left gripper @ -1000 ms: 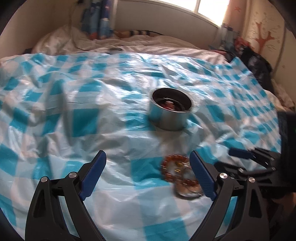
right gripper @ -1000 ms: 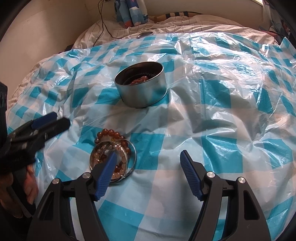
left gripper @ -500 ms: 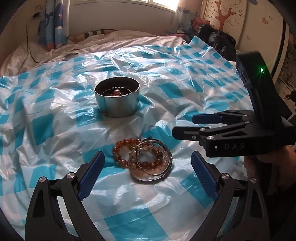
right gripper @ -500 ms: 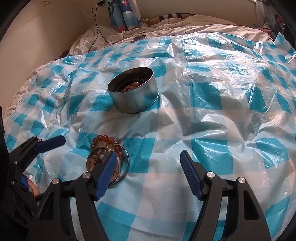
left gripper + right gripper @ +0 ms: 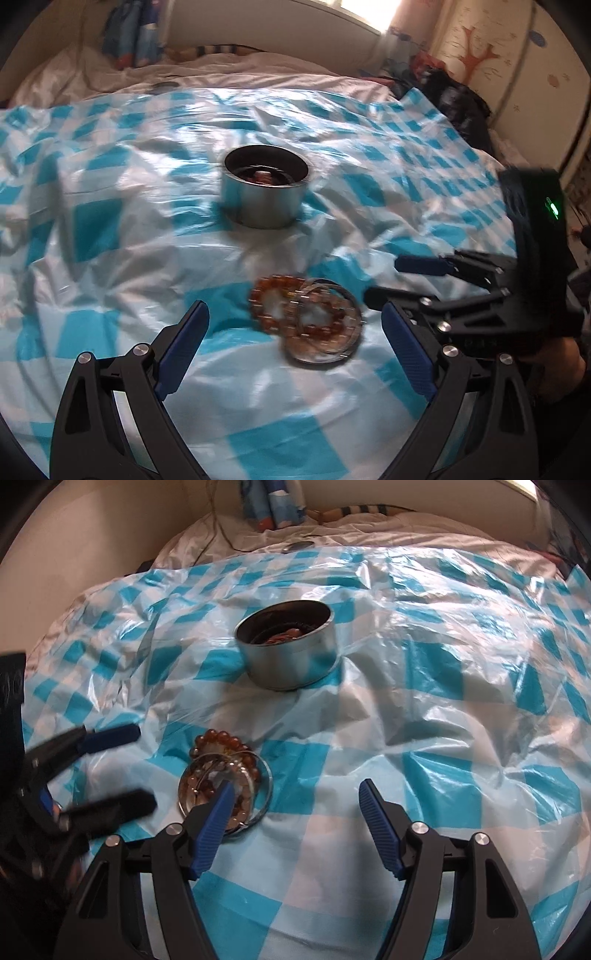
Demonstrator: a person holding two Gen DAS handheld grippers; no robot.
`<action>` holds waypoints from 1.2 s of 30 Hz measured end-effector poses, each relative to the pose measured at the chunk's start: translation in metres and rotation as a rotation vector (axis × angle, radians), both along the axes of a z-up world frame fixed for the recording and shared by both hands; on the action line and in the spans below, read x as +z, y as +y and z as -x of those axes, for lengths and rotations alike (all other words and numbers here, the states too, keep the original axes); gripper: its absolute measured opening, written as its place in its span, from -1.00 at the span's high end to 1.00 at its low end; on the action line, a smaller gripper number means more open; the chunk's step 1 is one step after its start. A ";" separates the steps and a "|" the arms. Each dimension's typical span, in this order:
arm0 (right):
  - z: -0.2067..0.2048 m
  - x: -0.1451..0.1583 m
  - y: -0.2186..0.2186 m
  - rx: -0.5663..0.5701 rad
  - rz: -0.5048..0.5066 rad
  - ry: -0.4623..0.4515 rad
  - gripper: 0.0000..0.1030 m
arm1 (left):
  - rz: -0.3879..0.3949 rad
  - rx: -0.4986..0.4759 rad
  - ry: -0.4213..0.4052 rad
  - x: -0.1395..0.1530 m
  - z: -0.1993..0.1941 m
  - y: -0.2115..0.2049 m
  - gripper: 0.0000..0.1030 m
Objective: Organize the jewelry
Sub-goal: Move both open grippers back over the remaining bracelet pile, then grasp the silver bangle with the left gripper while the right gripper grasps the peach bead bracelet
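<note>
Since the earlier frame, your right gripper (image 5: 295, 788) has narrowed its jaws, still empty; your left gripper (image 5: 293, 323) stands open. Beaded bracelets (image 5: 225, 771) lie lower left of centre, below the metal tin (image 5: 291, 657). Centre one bracelet between the pads before you squeeze.

Daylight from a window (image 5: 369, 11) at the head of the bed blows out to white and leaves glare on the crinkled checked plastic sheet (image 5: 122, 221). The left wrist view is smeared by motion blur, the right sharper; fisheye bending and dark vignetting ring both
</note>
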State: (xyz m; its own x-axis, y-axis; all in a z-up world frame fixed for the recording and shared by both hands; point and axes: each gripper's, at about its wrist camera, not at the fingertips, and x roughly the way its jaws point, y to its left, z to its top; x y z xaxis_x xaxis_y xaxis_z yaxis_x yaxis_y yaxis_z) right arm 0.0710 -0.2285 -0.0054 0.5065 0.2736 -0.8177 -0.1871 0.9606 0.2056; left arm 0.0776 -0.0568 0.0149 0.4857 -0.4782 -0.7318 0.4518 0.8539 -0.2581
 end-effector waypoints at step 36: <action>0.001 0.004 0.046 0.167 -0.021 -0.101 0.92 | 0.162 0.099 0.124 -0.006 -0.018 0.032 -0.77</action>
